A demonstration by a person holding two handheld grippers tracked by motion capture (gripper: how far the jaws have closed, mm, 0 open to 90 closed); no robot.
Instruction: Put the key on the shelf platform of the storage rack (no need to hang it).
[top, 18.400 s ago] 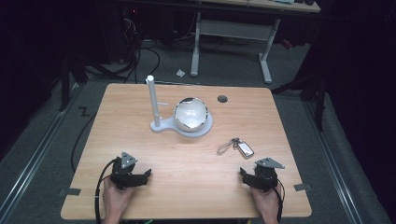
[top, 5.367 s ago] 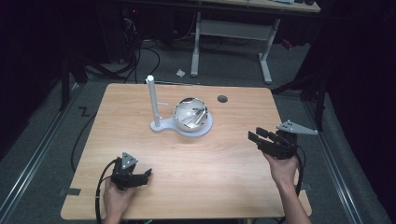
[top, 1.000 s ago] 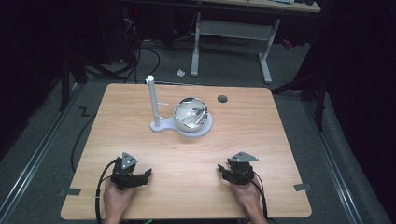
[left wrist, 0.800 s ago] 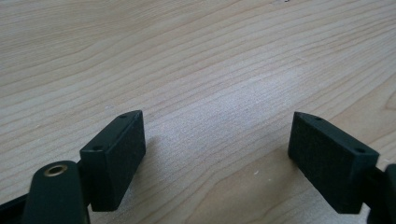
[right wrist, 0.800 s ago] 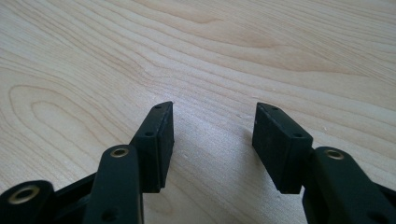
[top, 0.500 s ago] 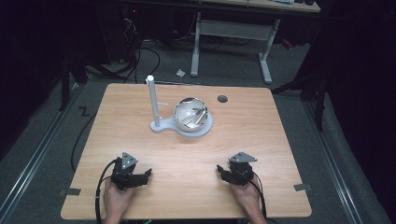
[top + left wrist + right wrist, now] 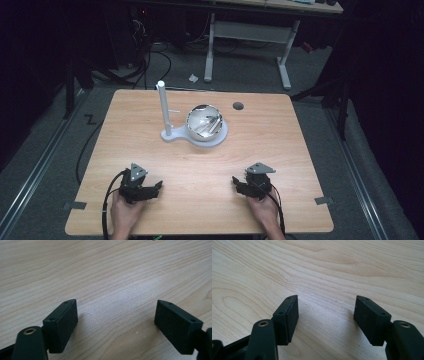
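While both hands rest on the tabletop's [image 7: 280, 150] near edge, the left claw [image 7: 156, 185] gapes empty, unmoved. The white stand [image 7: 165, 107] and shiny metal bowl [image 7: 204, 121], now holding the keys, sit mid-tabletop. The right claw [image 7: 235, 180], empty, has just been opening.

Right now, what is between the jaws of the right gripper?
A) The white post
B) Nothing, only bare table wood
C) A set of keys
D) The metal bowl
B: in the right gripper view the right gripper has its jaws apart, having just been opening, with bare table wood between them; the metal bowl stands far off.
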